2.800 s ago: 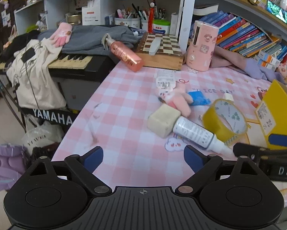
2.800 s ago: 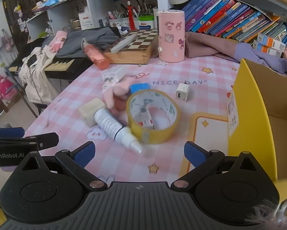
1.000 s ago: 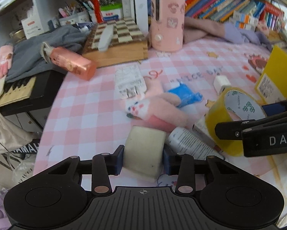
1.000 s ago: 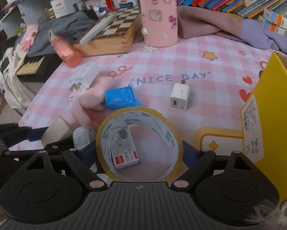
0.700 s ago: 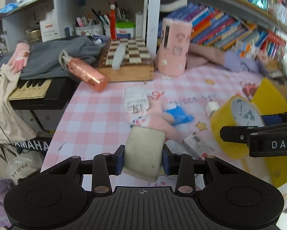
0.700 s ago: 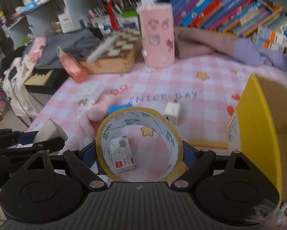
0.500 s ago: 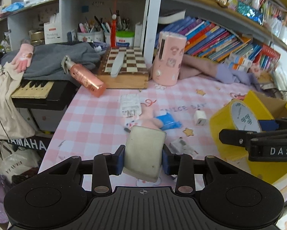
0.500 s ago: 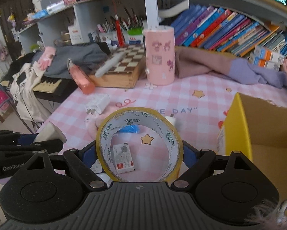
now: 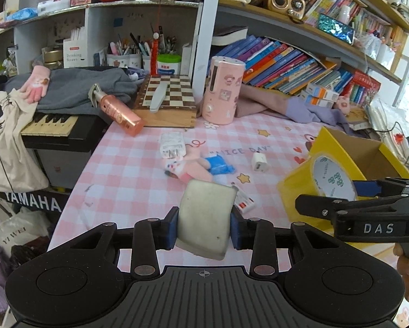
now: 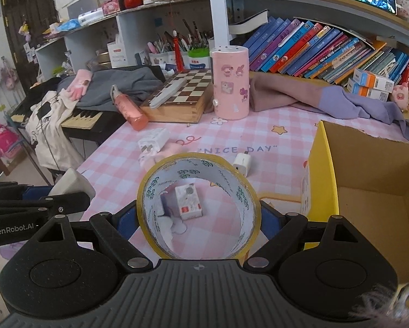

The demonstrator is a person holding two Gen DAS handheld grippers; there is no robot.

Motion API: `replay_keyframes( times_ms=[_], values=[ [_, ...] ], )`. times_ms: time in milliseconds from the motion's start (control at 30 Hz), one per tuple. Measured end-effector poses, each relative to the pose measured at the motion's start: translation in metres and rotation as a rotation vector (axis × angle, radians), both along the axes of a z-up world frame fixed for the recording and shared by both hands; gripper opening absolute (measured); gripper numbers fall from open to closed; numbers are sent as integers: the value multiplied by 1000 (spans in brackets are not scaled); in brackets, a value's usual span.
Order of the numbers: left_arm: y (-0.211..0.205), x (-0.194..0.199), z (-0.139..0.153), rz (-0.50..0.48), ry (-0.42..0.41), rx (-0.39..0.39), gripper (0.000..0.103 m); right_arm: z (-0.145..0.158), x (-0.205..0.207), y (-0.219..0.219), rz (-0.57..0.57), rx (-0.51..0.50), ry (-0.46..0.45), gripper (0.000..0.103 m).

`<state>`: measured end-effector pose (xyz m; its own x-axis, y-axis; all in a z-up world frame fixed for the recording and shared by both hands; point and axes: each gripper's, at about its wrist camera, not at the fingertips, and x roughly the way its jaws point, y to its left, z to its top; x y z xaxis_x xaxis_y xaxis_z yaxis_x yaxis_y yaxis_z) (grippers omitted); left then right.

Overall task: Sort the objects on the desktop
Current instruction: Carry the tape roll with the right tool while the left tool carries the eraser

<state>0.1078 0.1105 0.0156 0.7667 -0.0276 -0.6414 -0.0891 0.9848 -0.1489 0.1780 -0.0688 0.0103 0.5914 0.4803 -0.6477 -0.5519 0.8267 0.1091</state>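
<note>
Left gripper (image 9: pixel 203 225) clamps the grey sponge block (image 9: pixel 204 218); right gripper (image 10: pixel 197 220) grips the yellow tape roll (image 10: pixel 197 207), both above the table (image 9: pixel 139 169).

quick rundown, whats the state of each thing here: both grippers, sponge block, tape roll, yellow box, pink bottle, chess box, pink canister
left gripper: shut on the sponge block
sponge block: held off the table
right gripper: shut on the tape roll
tape roll: held upright, lifted
yellow box: open-topped, looks empty
pink bottle: lying tilted
chess box: closed
pink canister: upright
</note>
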Motion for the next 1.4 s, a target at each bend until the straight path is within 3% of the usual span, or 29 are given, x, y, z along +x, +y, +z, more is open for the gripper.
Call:
replay_keyframes(
  times_ms=[667,1100,1400],
  values=[
    [-20,-107,6,-42,-20,-27,34,1,-113,-34,-46,6,0,86],
    [-32,-146,7,-64,-43,-25,34,5,-152,-41,-28,-24,-9,86],
    [-31,-168,9,-27,-62,-48,34,2,-169,-35,41,-56,48,86]
  ],
)
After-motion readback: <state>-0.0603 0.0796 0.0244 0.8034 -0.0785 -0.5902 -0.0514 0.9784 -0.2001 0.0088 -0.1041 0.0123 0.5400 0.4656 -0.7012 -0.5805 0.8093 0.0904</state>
